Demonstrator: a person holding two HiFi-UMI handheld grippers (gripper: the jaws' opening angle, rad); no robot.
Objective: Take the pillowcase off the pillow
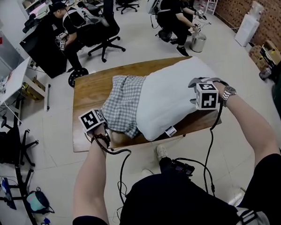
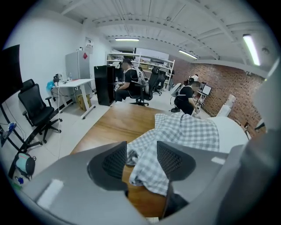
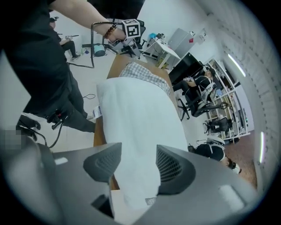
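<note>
A white pillow (image 1: 170,96) lies across the wooden table (image 1: 90,91), bare over most of its length. The grey-and-white checked pillowcase (image 1: 123,103) is bunched over its left end. My left gripper (image 2: 141,151) is at the table's front left corner, open, with a loose fold of the pillowcase (image 2: 184,132) lying between and beyond its jaws; the pads do not press it. My right gripper (image 3: 138,151) hangs over the pillow's right end, open, with the white pillow (image 3: 136,114) below the gap. In the right gripper view the pillowcase (image 3: 145,74) shows at the far end.
Behind the table, two people sit among office chairs (image 1: 106,38), one by a metal bucket (image 1: 198,41). A white desk (image 1: 14,81) stands at the left and a brick wall (image 1: 262,14) at the right. Cables (image 1: 209,148) trail from both grippers to my body.
</note>
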